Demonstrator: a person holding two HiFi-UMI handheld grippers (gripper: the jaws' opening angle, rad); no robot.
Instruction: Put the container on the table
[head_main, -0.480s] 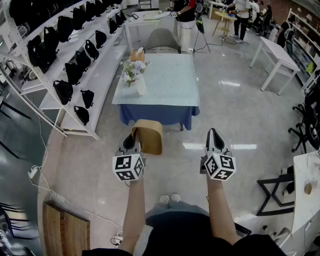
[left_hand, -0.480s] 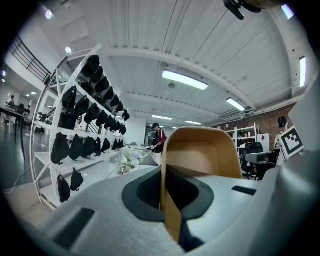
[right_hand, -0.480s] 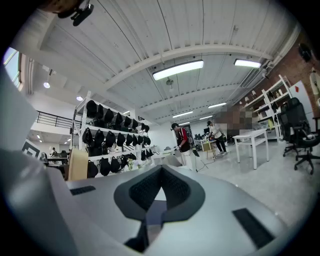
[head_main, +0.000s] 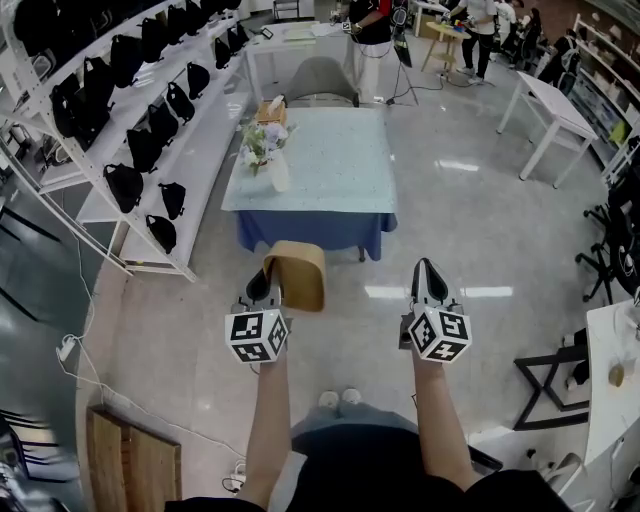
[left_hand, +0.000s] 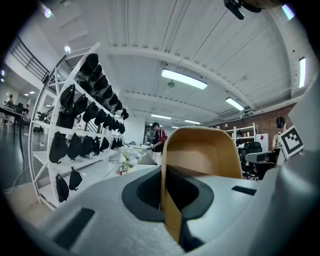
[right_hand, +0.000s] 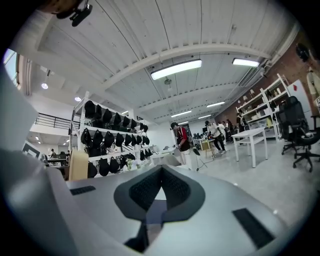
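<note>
Hardly anything has shifted since the earlier frame: both grippers hang at the same spots in the head view, and the room ahead has crept only a shade. The left gripper is pressed together on the container, pinching one thin tan wall edge-on, as the left gripper view shows; the rest of the curved shell sticks out ahead and to the right of the jaws, unsupported. The right gripper is closed on nothing and held level, well apart from the container. Below both is bare glossy floor, and the table, with its pale top and blue skirt, stands well ahead, so the container is in the air and not yet over it. A vase of flowers stands near the table's left edge, with a tissue box at the far left corner and a chair beyond; a rack of black bags runs along the left. As I judge it, the main risk is the one-sided pinch: with a single wall held, the container could swing or slip from the pads on the way over. On arrival, coming in on the left side could knock the vase, and letting go too near the front edge could tip the container off.
</note>
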